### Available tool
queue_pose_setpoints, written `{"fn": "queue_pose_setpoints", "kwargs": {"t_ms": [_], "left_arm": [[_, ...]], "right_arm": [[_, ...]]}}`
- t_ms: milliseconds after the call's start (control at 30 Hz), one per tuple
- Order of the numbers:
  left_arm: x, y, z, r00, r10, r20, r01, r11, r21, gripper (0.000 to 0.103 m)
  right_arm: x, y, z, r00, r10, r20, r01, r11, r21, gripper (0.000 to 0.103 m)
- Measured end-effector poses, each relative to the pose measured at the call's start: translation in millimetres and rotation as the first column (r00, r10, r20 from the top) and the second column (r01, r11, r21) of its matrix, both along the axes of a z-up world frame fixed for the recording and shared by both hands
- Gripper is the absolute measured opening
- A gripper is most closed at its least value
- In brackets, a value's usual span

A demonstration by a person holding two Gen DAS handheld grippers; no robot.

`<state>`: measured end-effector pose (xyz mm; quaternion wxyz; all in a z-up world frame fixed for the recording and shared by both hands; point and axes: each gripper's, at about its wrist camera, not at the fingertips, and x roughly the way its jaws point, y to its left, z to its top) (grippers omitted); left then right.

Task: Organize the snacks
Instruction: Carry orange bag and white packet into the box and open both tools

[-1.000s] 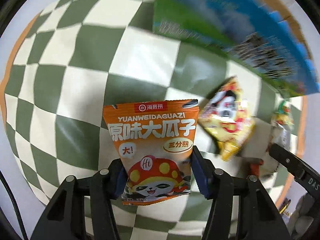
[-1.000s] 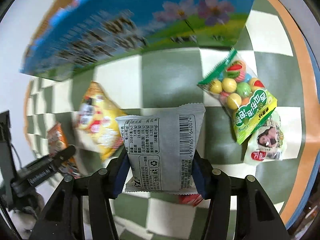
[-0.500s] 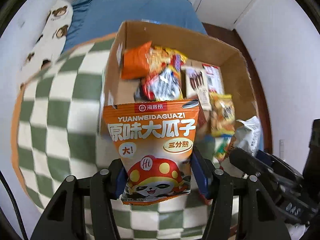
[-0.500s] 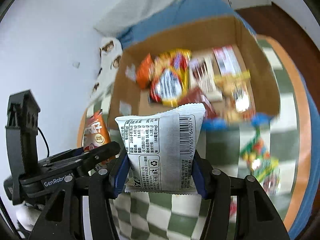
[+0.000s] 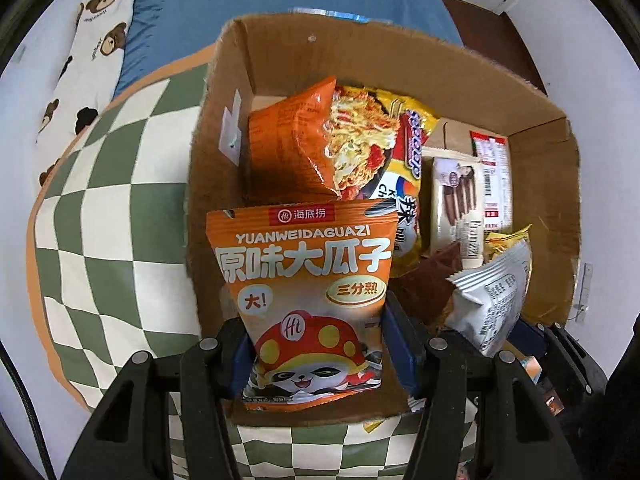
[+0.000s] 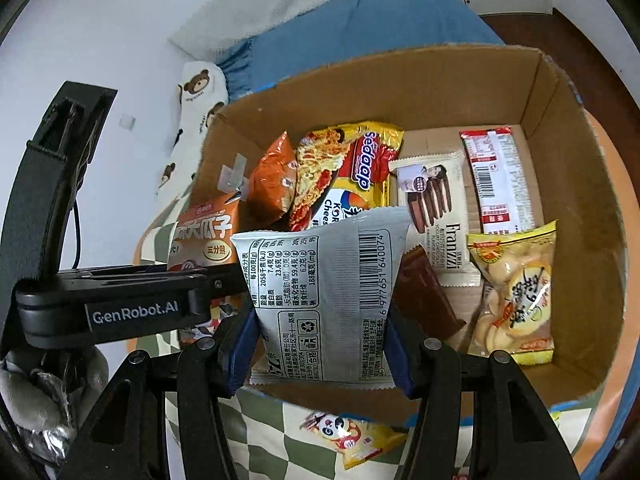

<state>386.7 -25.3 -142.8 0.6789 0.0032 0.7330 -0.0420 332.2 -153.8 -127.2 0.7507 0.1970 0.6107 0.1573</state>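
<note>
Left gripper [image 5: 314, 354] pinching orange packet [image 5: 304, 280], right gripper [image 6: 320, 354] pinching grey packet [image 6: 320, 300] — both hovering over box [image 6: 580, 184], so aiming for open gaps before letting go.

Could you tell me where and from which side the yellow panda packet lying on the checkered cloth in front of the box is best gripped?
The yellow panda packet lies flat and tilted, just outside the cardboard box's near wall. I would come straight down from above and pinch across its narrow width near the middle, fingers on the two long edges.
</note>
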Motion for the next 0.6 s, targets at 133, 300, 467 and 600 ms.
{"fn": "queue_pose_setpoints", "kwargs": {"t_ms": [133, 300, 467, 600], "left_arm": [[0, -2, -14, 0.999, -0.01, -0.042, 0.011, 1.0, 0.012, 0.055], [3, 3, -27, 0.998, 0.016, -0.057, -0.015, 1.0, 0.027, 0.074], [4, 3, -24, 0.999, 0.021, -0.038, -0.021, 1.0, 0.023, 0.076], [1, 2, -19, 1.0, 0.024, -0.012, -0.024, 1.0, 0.013, 0.076]], "right_arm": [[6, 8, -16, 0.999, 0.021, -0.034, -0.02, 1.0, 0.004, 0.059], [10, 19, -40, 0.99, 0.067, -0.126, -0.068, 0.998, -0.005, 0.09], [10, 17, -49, 0.987, 0.062, -0.149, -0.065, 0.998, -0.019, 0.095], [5, 8, -45, 0.99, 0.035, -0.135, -0.045, 0.996, -0.072, 0.095]]}}
